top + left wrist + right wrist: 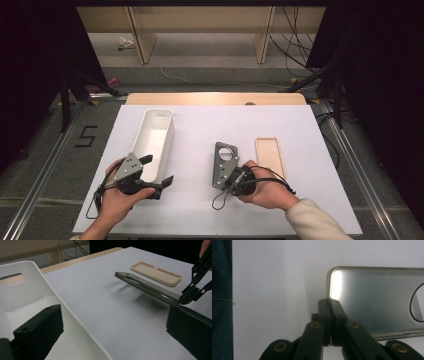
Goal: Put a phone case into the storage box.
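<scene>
A long white bin point(156, 140) is lying left of centre in the high view, running up the frame, and it is holding nothing but the left gripper's point(159, 172) near jaw; the other jaw is standing outside its wall, so the jaws are spread astride the rim, pinching nothing. In the left gripper view the bin point(37, 293) is filling the left half, its end wall showing a handle slot.

The right gripper point(231, 176), at lower centre of the high view, is pressing its jaws together on the edge of a grey case point(225, 159). In the left gripper view that case point(147, 287) is hanging tilted above the sheet with its shadow beneath, gripped at its right end by the right gripper point(186, 298). In the right gripper view the jaws are meeting on the case's point(374, 300) lower left edge.

Counting: one bin, two phone cases. The second, a tan case point(269, 154), is lying flat just right of the grey one, open side up.

A white sheet point(200, 125) is covering the table, with a wooden strip point(215, 98) showing at the far edge. Beyond it are grey floor, wooden legs, cables and dark stands.
</scene>
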`<state>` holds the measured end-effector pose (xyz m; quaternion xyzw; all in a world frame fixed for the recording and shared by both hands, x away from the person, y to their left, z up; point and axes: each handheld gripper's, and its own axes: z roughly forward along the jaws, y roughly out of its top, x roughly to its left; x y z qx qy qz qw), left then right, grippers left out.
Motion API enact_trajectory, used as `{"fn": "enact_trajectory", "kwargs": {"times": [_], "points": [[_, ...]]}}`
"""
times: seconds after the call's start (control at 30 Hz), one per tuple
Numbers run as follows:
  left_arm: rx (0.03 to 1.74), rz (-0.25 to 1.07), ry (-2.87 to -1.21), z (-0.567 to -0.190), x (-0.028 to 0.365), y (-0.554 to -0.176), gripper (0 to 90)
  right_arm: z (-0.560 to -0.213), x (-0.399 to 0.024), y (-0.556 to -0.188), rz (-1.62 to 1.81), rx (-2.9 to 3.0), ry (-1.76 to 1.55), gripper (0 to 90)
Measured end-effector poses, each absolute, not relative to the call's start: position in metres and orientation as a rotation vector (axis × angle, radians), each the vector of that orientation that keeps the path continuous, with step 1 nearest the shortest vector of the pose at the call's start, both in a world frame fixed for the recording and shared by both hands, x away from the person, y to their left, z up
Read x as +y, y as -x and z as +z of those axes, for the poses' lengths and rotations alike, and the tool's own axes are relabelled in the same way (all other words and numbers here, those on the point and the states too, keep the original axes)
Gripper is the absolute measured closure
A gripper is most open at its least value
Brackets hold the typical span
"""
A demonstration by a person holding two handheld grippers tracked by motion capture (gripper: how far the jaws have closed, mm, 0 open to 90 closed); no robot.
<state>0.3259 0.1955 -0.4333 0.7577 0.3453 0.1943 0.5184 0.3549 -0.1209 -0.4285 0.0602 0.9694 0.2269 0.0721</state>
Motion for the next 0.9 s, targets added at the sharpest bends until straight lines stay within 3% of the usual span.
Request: {"fn": "enact_trajectory", "kwargs": {"times": [0.47, 0.7, 0.9], "points": [[0.916, 0.379, -1.840, -0.415, 0.168, -0.343, 11.9, -0.420, -0.132, -0.347, 0.886, 2.838, -0.216, 89.2], [0.899, 0.298, -1.918, -0.392, 0.119, -0.380, 16.5, -0.416, -0.128, -0.342, 0.918, 2.820, -0.198, 89.2], [0.991, 0.228, -1.986, -0.389, 0.085, -0.414, 25.9, -0.416, -0.126, -0.341, 0.921, 2.809, -0.190, 89.3]]}}
